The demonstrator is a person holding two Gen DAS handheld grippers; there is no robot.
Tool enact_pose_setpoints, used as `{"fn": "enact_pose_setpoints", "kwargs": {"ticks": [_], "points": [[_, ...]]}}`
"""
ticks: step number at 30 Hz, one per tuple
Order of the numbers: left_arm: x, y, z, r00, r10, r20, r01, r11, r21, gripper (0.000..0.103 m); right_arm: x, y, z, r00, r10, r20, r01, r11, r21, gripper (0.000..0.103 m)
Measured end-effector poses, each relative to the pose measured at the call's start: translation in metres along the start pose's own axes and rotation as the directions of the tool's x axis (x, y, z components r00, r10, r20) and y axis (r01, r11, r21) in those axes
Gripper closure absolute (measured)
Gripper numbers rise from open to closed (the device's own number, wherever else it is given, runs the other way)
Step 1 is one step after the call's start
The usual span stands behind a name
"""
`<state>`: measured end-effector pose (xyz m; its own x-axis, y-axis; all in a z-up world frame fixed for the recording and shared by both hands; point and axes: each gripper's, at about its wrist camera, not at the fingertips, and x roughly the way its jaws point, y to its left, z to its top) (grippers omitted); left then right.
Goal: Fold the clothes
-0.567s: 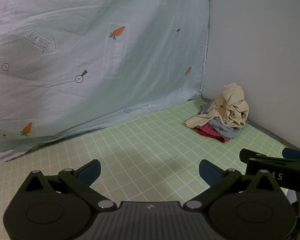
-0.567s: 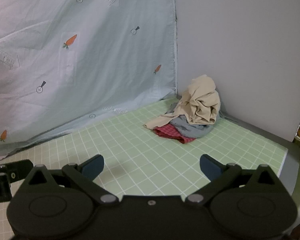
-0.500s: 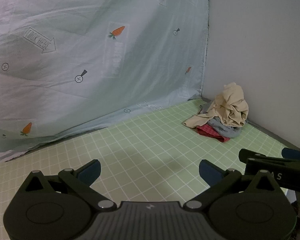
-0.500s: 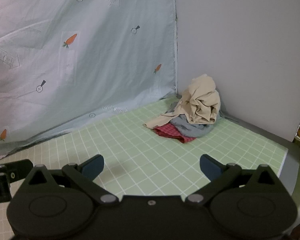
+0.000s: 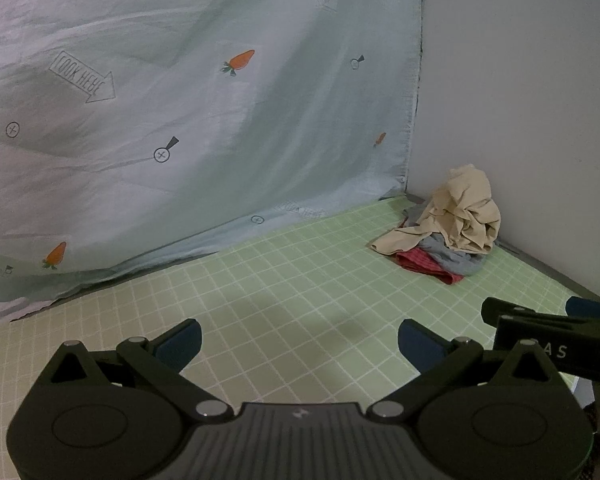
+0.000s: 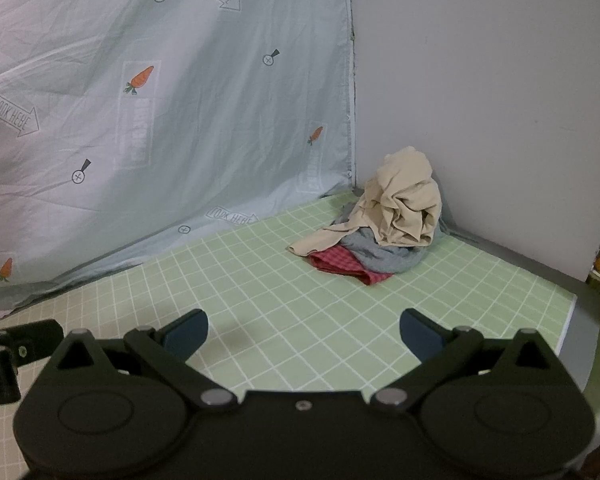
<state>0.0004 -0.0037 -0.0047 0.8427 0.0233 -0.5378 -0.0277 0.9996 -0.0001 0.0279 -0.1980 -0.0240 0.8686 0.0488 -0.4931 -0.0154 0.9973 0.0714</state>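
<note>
Both tools released: L tool (image 5: 300, 340) & R tool (image 6: 304, 332) | clothes pile (image 6: 384, 228) well ahead, far corner

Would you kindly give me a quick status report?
Left gripper and right gripper open, empty. Clothes pile unfolded in far corner of green mat. Path clear.

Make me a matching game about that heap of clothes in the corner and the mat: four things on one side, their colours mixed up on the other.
Things:
1. top garment
2. middle garment
3. bottom garment
4. gridded mat

Colours:
A. red check
B. pale green
C. beige
D. grey

Pairs: 1-C, 2-D, 3-A, 4-B
</note>
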Motion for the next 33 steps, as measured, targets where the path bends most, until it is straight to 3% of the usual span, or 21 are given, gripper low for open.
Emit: {"fn": "enact_pose_setpoints", "kwargs": {"ticks": [33], "points": [[-0.0048,-0.0014,0.0016,1.000,-0.005,0.002,0.005,1.000,-0.009,0.000,-0.0077,0.0010,0.0021,1.000,-0.005,0.010,0.006,1.000,-0.017,0.000]]}}
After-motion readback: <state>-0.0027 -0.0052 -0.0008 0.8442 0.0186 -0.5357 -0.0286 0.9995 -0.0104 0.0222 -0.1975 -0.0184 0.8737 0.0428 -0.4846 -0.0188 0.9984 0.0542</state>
